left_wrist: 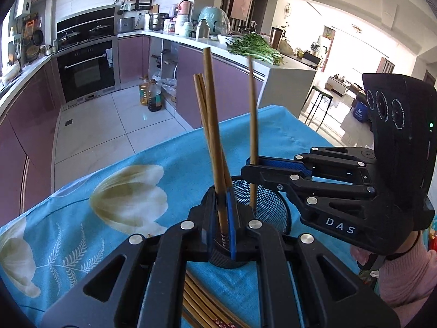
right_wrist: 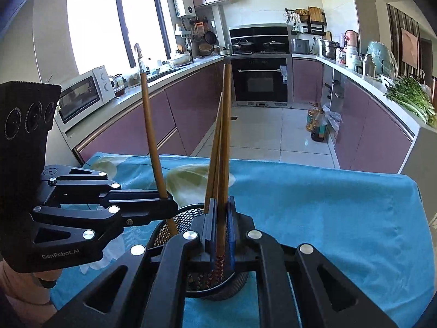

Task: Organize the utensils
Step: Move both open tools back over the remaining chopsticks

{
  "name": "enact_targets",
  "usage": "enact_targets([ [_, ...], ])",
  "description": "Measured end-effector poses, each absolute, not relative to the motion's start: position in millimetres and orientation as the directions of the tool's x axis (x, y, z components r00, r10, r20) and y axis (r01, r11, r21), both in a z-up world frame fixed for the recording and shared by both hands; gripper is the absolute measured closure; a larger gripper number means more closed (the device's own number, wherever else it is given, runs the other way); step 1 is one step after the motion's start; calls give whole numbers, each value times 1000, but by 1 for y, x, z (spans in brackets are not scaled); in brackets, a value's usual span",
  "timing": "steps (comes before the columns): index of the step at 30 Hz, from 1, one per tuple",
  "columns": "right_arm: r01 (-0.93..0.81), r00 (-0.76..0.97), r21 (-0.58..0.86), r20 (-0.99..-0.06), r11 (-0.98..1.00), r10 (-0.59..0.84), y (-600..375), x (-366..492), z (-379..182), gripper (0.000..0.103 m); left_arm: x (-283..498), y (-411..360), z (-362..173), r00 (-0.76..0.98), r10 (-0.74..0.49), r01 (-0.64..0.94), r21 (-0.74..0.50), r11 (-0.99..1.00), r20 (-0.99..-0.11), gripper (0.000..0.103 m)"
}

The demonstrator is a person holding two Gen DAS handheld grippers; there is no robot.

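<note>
Between gripper fingers (left_wrist: 230, 218) — chopsticks (left_wrist: 211, 125).

A home kitchen: built-in oven (right_wrist: 259, 80), purple cabinets (right_wrist: 374, 125), microwave (right_wrist: 84, 94), greens (left_wrist: 254, 47) on the counter.

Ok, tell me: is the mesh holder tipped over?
No, the mesh holder stands upright on the blue cloth, chopsticks pointing up from it.
</note>
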State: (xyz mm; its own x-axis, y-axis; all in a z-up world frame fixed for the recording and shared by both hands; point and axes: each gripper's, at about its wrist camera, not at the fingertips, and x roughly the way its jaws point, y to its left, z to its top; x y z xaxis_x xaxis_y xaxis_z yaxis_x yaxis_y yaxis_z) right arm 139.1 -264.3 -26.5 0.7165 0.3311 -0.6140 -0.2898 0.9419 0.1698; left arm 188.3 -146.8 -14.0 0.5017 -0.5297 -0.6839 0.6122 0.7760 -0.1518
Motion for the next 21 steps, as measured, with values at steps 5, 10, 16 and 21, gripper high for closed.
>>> enact_targets([
  [5,-269,734,181,-597,946,323,-267,136,-27,86,186,-143,-16,534,-515,586,-144,797,-670,77],
  [10,-282,763,180,-554,942,334,-267,121,-20,78,168,-125,-9,592,-513,561,-139,816,-622,68],
  [16,-388,761,184,-489,903,427,-260,80,-9,68,125,-87,5,687,-499,536,-95,839,-529,55],
  [21,-464,692,202,-526,863,495,-242,58,-25,66,101,-65,-10,709,-445,503,-50,863,-547,52],
])
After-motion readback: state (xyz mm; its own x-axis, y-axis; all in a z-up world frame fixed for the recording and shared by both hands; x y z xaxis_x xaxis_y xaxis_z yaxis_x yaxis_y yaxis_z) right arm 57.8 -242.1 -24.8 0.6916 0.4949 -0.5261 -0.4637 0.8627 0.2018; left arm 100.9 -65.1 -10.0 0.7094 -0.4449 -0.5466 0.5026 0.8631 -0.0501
